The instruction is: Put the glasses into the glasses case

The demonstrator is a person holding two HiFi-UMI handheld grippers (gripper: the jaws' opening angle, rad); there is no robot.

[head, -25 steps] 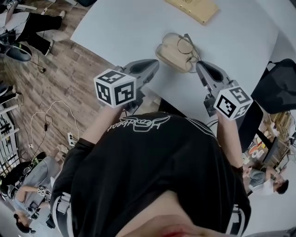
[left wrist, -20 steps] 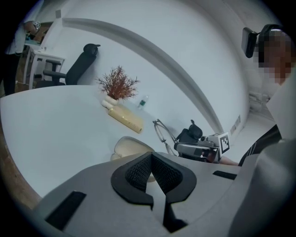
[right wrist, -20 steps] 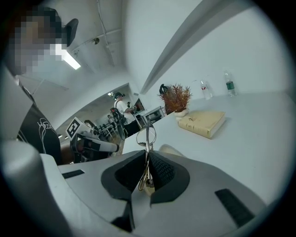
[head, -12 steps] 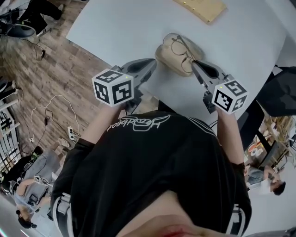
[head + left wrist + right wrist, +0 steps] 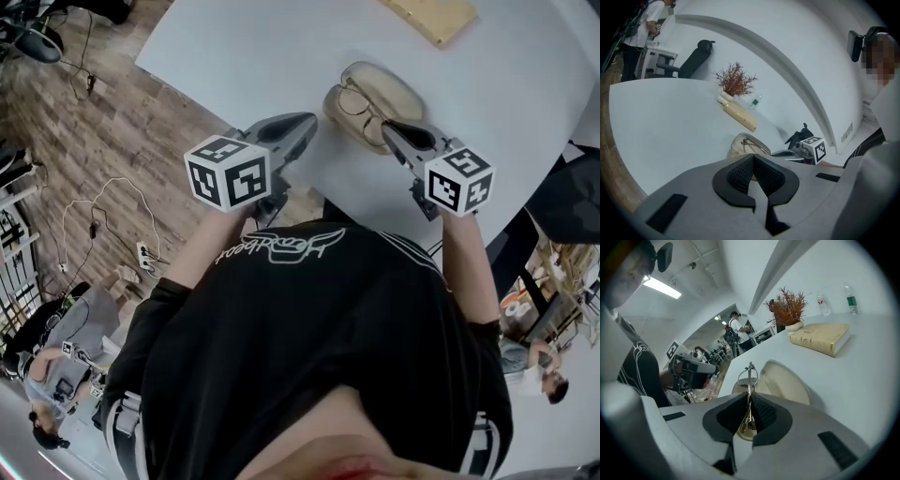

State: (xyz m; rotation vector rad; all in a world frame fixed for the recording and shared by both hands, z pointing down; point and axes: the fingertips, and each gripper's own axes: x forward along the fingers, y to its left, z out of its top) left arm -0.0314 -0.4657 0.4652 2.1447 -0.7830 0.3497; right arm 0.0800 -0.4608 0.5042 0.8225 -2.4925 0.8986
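A beige glasses case (image 5: 394,89) lies open on the white table (image 5: 281,56), near its front edge. Thin wire-framed glasses (image 5: 354,101) sit low over the case's near half, their folded arms pinched in my right gripper (image 5: 392,131), which is shut on them. In the right gripper view the glasses (image 5: 748,376) stand on edge between the pads, over the case (image 5: 785,383). My left gripper (image 5: 305,124) is shut and empty, a short way left of the case. From the left gripper (image 5: 753,160), the case (image 5: 740,146) shows just beyond the jaws.
A tan book (image 5: 431,17) lies at the far side of the table. In the right gripper view, a dried plant in a pot (image 5: 788,308) and two bottles (image 5: 851,299) stand behind the book (image 5: 820,337). Wood floor with cables (image 5: 103,234) lies to the left.
My right gripper has carried the glasses forward and down, from above the case's right rim to low over its near half. The left gripper has hardly moved.
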